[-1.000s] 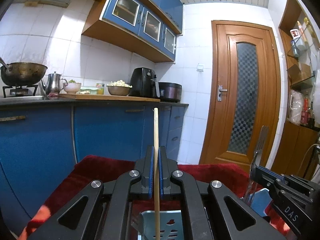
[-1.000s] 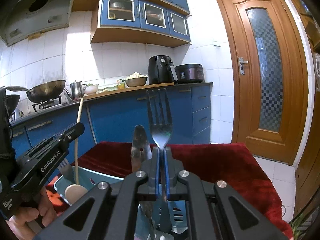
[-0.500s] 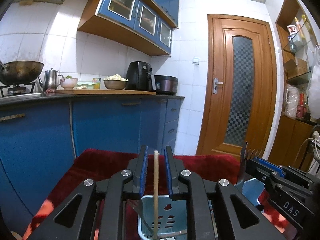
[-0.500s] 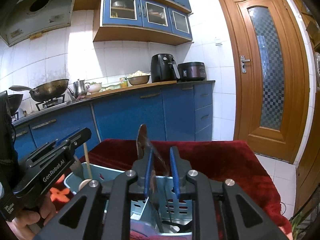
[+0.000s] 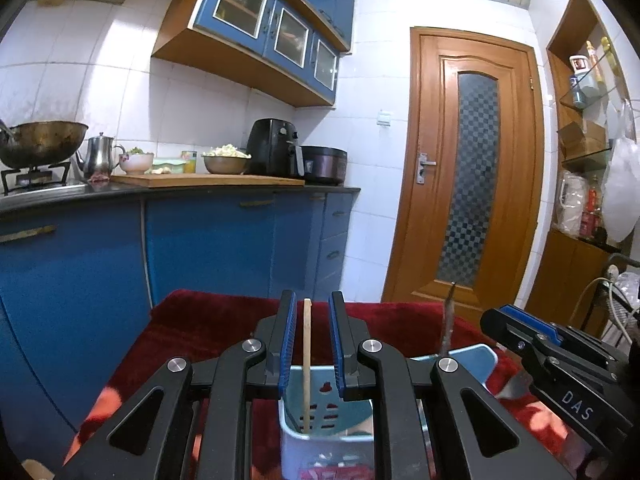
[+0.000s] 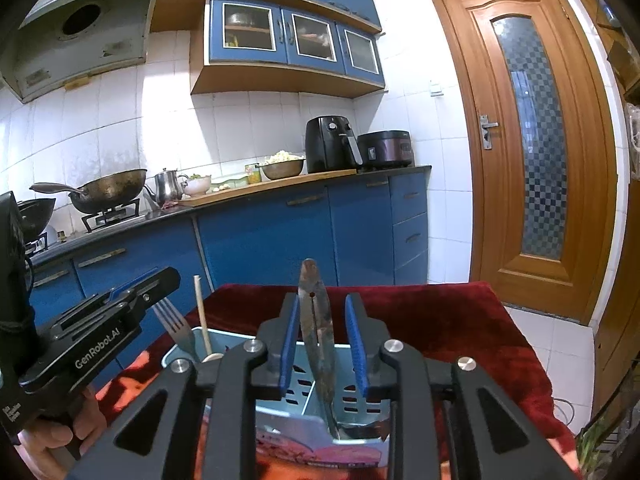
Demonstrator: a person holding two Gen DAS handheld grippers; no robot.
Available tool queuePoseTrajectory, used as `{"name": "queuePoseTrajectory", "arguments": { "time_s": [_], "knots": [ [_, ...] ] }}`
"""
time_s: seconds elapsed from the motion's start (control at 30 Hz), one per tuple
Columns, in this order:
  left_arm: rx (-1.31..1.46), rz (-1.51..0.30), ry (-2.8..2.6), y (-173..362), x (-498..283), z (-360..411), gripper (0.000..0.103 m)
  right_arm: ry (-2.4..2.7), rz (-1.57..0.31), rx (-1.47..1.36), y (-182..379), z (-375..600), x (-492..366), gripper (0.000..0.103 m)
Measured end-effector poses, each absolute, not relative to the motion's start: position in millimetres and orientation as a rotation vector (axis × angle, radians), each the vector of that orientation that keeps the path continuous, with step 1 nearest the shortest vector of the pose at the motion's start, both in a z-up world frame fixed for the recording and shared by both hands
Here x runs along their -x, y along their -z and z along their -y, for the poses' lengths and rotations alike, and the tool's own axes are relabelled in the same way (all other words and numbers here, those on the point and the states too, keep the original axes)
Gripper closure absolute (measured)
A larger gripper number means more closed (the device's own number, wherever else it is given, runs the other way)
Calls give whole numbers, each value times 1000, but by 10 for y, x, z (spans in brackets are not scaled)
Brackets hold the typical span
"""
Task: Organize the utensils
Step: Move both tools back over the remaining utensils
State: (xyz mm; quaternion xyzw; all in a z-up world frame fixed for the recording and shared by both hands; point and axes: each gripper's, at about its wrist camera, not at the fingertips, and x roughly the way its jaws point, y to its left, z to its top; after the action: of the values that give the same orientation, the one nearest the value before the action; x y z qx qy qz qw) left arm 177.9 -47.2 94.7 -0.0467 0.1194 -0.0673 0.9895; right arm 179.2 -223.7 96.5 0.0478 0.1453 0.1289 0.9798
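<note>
Bright indoor light, glossy tile glare, strong fisheye bending, possibly soft edges.

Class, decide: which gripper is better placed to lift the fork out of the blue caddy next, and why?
Left. The fork stands beside the left gripper, in the caddy's left end; the right gripper straddles the knife.

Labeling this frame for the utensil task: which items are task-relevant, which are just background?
Task items:
- utensil caddy
- wooden stick, standing in the caddy
- metal utensil, standing in the caddy
- fork
- left gripper, open
- right gripper, open

Background:
- wok
- kettle
- air fryer
- rice cooker
- door
- red cloth
</note>
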Motion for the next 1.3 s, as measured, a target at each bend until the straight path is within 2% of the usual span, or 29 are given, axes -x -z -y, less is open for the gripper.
{"name": "queuePoseTrajectory", "arguments": {
  "time_s": [0.47,1.3],
  "knots": [
    [74,-277,170,-1022,-1341,446,87,-214,-366,-74,-962,2205,-1488,76],
    [-2,-607,249,-637,-939,470,87,-187,-665,-81,-600,2200,-917,76]
  ]
}}
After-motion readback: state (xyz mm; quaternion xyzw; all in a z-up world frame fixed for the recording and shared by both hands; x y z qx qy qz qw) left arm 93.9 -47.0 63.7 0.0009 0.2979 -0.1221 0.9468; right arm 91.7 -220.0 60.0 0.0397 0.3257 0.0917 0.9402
